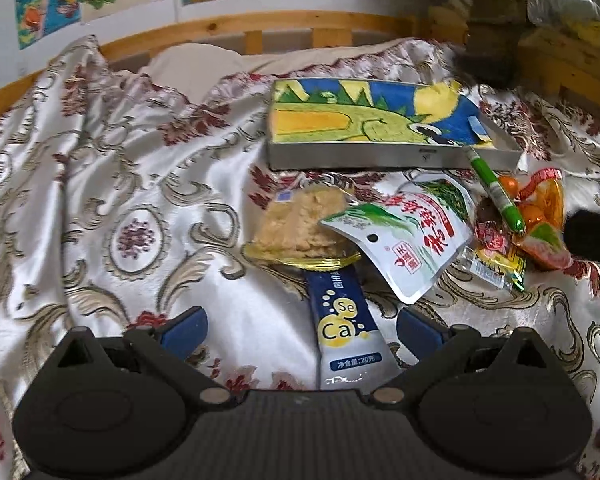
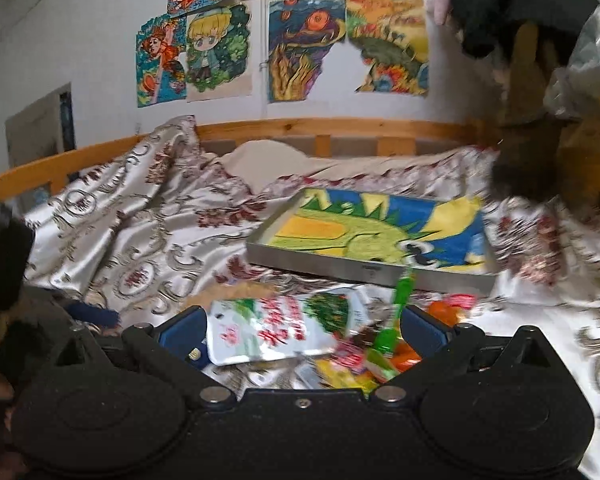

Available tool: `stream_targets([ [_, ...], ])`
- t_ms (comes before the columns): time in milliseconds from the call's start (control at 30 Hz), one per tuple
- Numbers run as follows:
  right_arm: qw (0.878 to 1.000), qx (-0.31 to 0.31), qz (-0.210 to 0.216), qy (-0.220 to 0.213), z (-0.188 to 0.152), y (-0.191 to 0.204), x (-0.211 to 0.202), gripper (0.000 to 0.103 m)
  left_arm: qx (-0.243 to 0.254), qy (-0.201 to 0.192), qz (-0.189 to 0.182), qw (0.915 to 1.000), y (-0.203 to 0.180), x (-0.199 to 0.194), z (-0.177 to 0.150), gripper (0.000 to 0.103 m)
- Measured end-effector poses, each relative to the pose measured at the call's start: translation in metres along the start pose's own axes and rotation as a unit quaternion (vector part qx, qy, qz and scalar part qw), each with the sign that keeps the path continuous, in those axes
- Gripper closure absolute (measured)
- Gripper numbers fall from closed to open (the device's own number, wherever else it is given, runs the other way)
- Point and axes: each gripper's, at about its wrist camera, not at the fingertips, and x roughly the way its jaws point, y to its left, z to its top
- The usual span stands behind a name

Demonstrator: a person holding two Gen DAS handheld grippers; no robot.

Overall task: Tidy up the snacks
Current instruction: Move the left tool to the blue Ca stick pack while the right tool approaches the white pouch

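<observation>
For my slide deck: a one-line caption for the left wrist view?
Open left gripper straddles a blue sachet in a snack pile before a metal tray.

Soft, even daylight is filling both views, casting only faint shadows under the snack packets [image 1: 404,236]. The left wrist view is staying fairly sharp. The right wrist view is smearing with motion blur, worst across the packets [image 2: 284,328] and the bedspread [image 2: 540,240]. Fisheye distortion is bending the bed rail [image 2: 300,128] and darkening the corners.
</observation>
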Motion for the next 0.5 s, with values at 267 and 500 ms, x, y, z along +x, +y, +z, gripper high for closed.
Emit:
stream_targets([
  [267,0.986,0.126,0.057,0.093,0.025,-0.016,0.062,0.001,0.022,-0.001,-0.049,0.9985,0.001,0.012,-0.005,0.011],
  [500,0.958,0.228,0.04,0.168,0.031,-0.023,0.108,0.001,0.021,0.001,-0.071,0.9973,0.003,0.018,-0.002,0.013],
])
